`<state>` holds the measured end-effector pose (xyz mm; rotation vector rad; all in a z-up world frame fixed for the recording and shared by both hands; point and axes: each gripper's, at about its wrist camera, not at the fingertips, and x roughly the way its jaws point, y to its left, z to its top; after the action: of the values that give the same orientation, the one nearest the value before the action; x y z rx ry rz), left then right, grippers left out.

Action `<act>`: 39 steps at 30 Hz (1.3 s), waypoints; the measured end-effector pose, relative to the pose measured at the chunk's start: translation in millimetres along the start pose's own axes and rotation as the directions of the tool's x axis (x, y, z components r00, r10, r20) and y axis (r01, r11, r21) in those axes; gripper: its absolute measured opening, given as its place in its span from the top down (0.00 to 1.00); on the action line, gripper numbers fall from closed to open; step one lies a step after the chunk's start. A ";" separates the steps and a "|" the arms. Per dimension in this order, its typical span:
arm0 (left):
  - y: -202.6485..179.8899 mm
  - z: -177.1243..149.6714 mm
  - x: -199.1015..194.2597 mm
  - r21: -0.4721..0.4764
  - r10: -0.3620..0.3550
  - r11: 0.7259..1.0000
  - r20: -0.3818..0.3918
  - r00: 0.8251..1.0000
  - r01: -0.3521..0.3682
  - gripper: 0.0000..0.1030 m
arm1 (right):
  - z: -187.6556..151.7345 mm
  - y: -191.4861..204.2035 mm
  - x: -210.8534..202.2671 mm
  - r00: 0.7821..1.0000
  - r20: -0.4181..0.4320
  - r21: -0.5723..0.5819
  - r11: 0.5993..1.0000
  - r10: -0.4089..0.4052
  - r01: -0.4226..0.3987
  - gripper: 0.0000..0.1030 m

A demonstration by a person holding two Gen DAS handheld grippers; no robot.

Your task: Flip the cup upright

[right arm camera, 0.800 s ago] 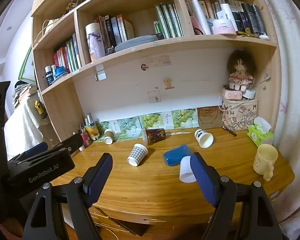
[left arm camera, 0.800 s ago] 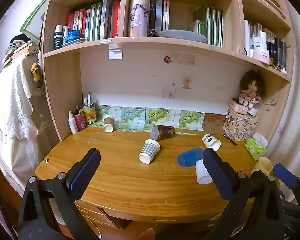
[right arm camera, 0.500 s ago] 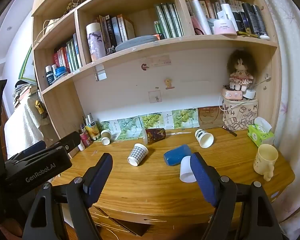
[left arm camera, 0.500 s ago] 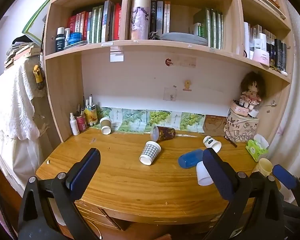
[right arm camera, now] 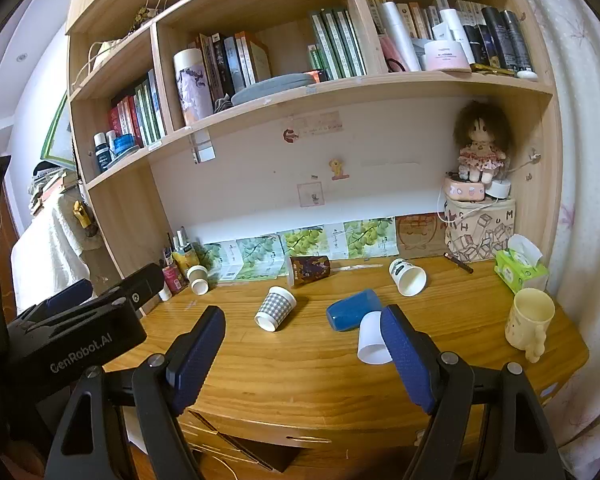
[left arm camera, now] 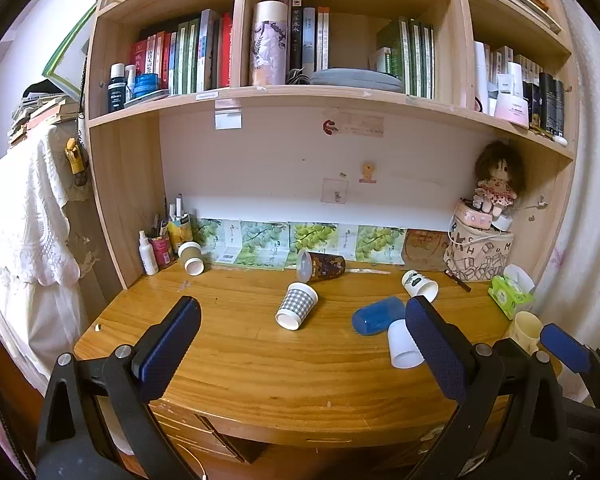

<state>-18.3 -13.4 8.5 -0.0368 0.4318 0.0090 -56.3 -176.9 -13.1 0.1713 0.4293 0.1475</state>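
Several cups lie on their sides on the wooden desk [left arm camera: 260, 364]: a checkered paper cup [left arm camera: 297, 306] [right arm camera: 275, 308], a dark patterned cup [left arm camera: 321, 266] [right arm camera: 309, 271], a blue cup [left arm camera: 378, 315] [right arm camera: 353, 309], a plain white cup [left arm camera: 403, 344] [right arm camera: 373, 343], a white printed cup [left arm camera: 420, 285] [right arm camera: 407, 276] and a brown-sleeved cup [left arm camera: 192, 257] [right arm camera: 198, 278]. A cream mug [right arm camera: 529, 324] stands upright at the right. My left gripper [left arm camera: 300, 332] and right gripper [right arm camera: 302, 340] are open and empty, in front of the desk's near edge.
Bottles and pens [left arm camera: 164, 240] stand at the back left. A patterned bag [right arm camera: 480, 232] with a doll on top and a green tissue pack [right arm camera: 520, 270] stand at the back right. Shelves of books hang above. Drawers sit under the desk's front edge.
Both grippers have drifted slightly, so the scene shifts a little in view. The cups have not moved and the jaws stay open.
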 end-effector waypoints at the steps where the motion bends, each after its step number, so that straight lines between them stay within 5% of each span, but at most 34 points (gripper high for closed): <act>1: -0.4 -0.5 -0.4 0.002 0.003 1.000 -0.001 1.000 -0.003 0.01 | -0.9 -1.1 -1.0 1.000 0.000 0.001 1.000 0.004 -0.004 0.22; 24: -17.8 -4.1 24.3 0.011 -0.028 1.000 -0.108 0.994 0.029 0.01 | -2.9 -26.6 16.8 0.996 -0.092 0.056 0.998 0.001 0.005 0.22; 39: -30.4 1.2 89.1 0.064 -0.001 0.998 -0.268 0.963 0.018 0.01 | -0.9 -55.6 75.9 0.965 -0.260 0.121 0.990 -0.045 0.078 0.22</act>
<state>63.6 -43.6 -26.7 0.0251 0.7031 -0.0199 17.4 -217.5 -55.2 0.2682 0.7032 0.0803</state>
